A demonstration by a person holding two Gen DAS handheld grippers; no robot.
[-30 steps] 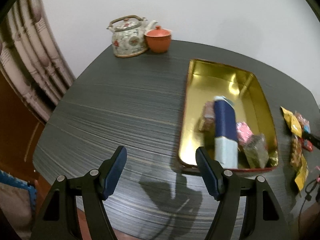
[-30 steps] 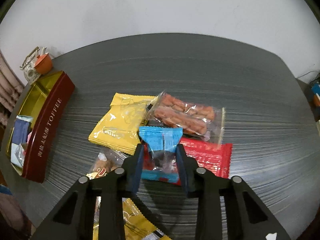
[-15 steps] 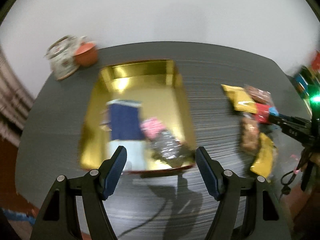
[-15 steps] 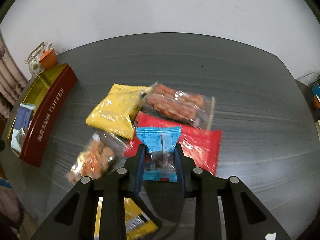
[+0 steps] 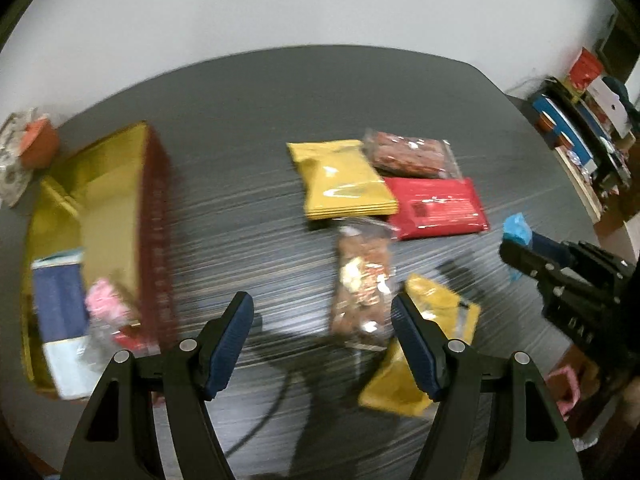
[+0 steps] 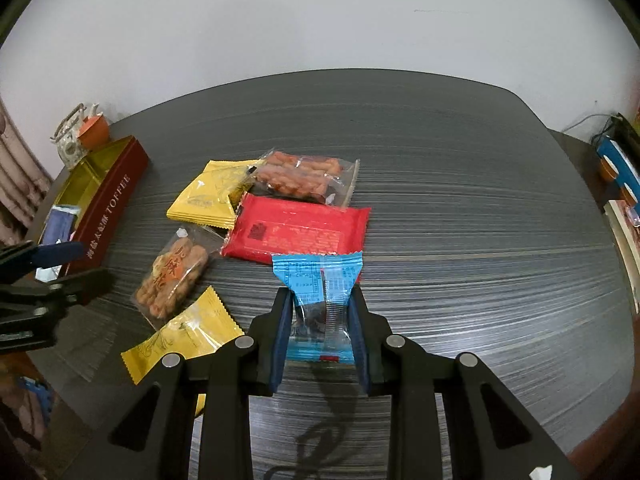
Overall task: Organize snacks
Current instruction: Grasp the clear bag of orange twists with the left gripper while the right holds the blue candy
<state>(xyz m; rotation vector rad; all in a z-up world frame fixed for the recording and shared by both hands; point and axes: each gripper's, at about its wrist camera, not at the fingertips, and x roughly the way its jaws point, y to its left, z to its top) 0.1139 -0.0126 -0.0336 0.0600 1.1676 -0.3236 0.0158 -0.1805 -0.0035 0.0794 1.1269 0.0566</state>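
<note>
Swung from the blurred tin [image 5: 108, 216], left tongs [image 5: 322, 340] gape; right tongs [image 6: 320, 334] pinch blue packet [image 6: 318, 276].

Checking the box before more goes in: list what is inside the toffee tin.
Inside the toffee tin: a navy-and-white packet, a pink sweet and a clear-wrapped piece. Anything under them is hidden.

We see a blue snack packet [image 6: 320, 292] pinched upright in the right claw [image 6: 320, 328], while yellow [image 6: 212, 200], red [image 6: 300, 232] and clear [image 6: 172, 276] packets lie flat on the desk [image 6: 460, 200] beside the toffee tin [image 6: 112, 204].
</note>
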